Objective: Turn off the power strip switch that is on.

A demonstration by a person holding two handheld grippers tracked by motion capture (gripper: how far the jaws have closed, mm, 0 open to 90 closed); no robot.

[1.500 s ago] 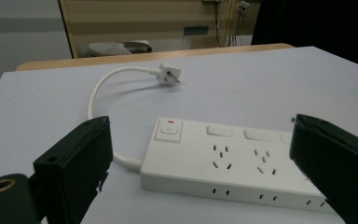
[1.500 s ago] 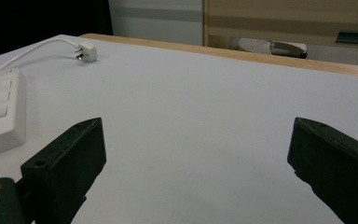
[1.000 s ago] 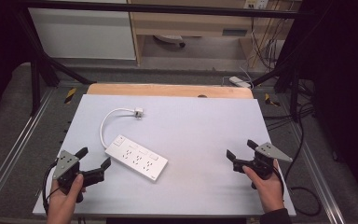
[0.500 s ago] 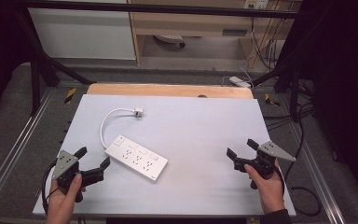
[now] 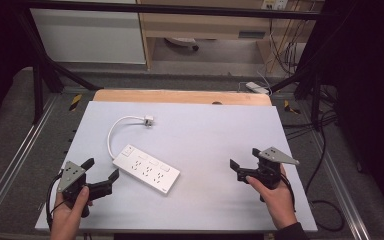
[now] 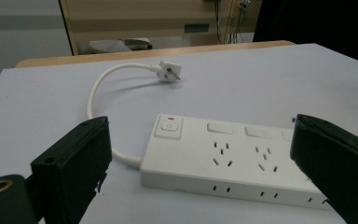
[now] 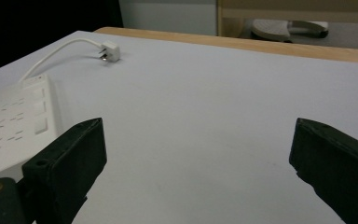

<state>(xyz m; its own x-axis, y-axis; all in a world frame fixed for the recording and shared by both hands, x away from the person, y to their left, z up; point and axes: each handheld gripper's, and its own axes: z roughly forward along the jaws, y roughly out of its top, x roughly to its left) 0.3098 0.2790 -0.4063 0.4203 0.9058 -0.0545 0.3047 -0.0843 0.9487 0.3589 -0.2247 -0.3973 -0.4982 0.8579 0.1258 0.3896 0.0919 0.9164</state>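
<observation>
On the pale table, a white power strip, lying flat and slantwise, left of the middle. Near its far left end, 1 switch with a small red mark above it. Along the top face, some groups of socket holes and flat square covers beside them; exact number not countable. From the switch end, a white cord curving away in a loop and ending in a white plug, resting on the table farther back, apart from the strip.

At the near left edge of the table, the left gripper in the person's left hand, jaws spread wide, nothing between them, pointing toward the strip and just beside its near left end without touching. In the left gripper view, the strip seen close, framed between the 2 black jaws.

At the near right, the right gripper in the right hand, jaws also wide apart and holding nothing, well apart from the strip, over bare table surface. In the right gripper view, the strip at the left edge, the plug far at the upper left.

Behind the table, a wooden edge and a grey floor with cables.
</observation>
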